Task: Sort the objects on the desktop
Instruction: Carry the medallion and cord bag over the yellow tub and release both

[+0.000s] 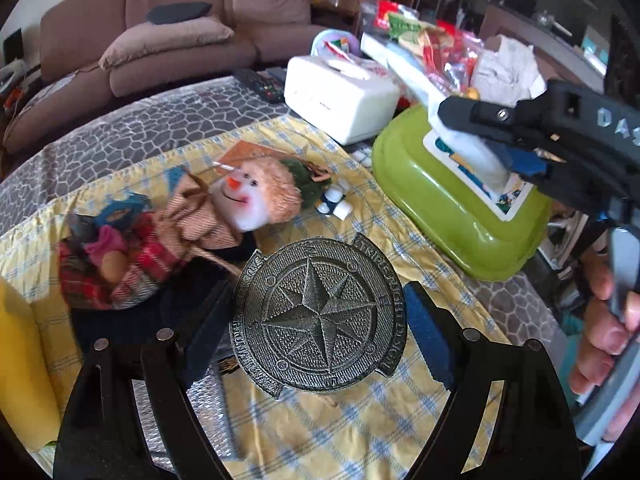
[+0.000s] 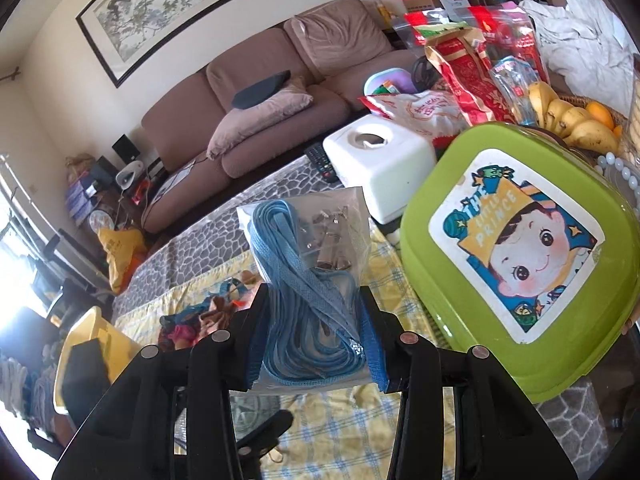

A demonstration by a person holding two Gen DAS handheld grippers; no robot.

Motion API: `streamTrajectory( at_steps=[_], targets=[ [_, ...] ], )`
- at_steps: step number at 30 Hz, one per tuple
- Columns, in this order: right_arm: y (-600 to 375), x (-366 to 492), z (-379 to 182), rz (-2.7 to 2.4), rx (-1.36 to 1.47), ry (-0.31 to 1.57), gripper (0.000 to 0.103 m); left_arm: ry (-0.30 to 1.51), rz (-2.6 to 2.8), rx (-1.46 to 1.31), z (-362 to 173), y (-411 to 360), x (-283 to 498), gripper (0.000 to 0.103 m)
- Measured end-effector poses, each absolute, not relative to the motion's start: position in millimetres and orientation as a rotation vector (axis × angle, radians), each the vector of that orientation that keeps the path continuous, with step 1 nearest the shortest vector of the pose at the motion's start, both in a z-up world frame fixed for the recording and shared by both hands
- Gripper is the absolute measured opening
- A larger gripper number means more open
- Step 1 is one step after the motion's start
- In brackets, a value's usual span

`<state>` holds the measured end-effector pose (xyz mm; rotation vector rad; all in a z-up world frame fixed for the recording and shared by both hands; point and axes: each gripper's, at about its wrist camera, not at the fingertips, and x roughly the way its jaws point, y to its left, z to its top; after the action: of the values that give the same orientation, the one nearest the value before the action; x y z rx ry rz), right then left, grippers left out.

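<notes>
Compass plaque (image 1: 319, 316) between left claw (image 1: 319, 332) pads

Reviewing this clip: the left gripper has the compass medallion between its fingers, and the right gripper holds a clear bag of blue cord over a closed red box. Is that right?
Not quite. The box is green, not red, as the right wrist view shows; its lid carries a Little Prince sticker. The rest stands: the left gripper has the compass medallion between its fingers, and the right gripper holds the clear bag of blue cord.

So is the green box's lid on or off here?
On. The green box shows its lid seated flush on the base, sticker side up, in the right wrist view; no gap or contents are visible.
</notes>
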<state>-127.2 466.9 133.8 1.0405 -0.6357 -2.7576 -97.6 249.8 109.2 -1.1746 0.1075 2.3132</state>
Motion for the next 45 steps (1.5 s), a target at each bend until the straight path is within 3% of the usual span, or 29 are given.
streamTrajectory(
  at_steps=[11,24,30,36,39,41,45],
  targets=[
    [372.4,-134.7,159.9,-2.66,0.944,-0.545,0.043,-0.009,2.58,-1.039,184.1,107.9,-78.1,0.084],
    [231.6,-134.2,186.4,-2.474,0.825,-0.398,0.043,-0.243,2.787,-1.05,183.1,-38.5,-86.9,0.084],
    [172.9,-128.5,180.5,-2.386,0.819,-0.313,0.043,-0.384,2.831,-1.115,171.4,-92.9,-90.9,0.084],
    [113.6,-121.2,163.0,-2.331,0.857,-0.161,0.043,-0.408,2.882,-1.186,159.2,-126.2,-93.1,0.085],
    [86.8,-116.9,154.1,-2.325,0.869,-0.058,0.049,-0.367,2.934,-1.234,153.8,-135.9,-95.9,0.085],
    [72.1,-114.7,146.2,-2.329,0.882,0.018,0.061,-0.342,2.97,-1.283,148.6,-139.1,-96.5,0.086],
    [65.6,-111.8,141.2,-2.344,0.882,0.097,0.068,-0.379,2.947,-1.288,145.5,-141.2,-94.5,0.086]
  ],
)
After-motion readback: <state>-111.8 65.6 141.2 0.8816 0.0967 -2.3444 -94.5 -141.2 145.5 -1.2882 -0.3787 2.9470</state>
